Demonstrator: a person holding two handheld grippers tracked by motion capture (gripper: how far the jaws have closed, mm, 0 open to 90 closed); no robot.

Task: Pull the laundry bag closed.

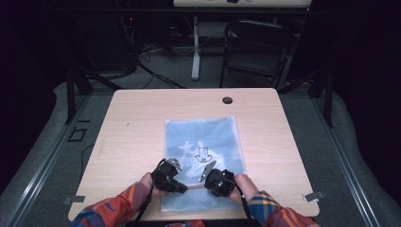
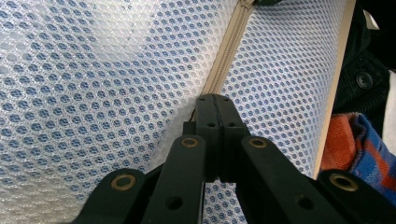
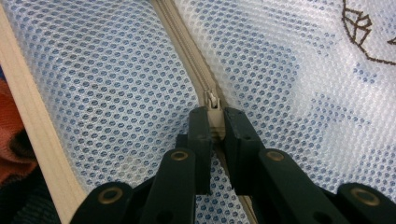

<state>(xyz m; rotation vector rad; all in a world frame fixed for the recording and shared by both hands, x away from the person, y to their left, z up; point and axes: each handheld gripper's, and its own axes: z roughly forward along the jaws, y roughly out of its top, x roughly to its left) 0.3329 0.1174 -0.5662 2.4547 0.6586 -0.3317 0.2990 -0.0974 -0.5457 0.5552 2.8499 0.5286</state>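
- A flat, rectangular mesh bag of pale blue-white honeycomb netting lies in the middle of the light wooden table, its near edge close to the person.
- A beige zipper runs across the bag near that edge.
- The left gripper is clenched, its black jaws pressed together at the zipper tape; whether fabric is pinched cannot be told.
- The right gripper grasps the zipper pull, a small pale tab between its jaws.
- The high view adds a dark arrow-like print on the bag and plaid sleeves; the close views reveal the weave.
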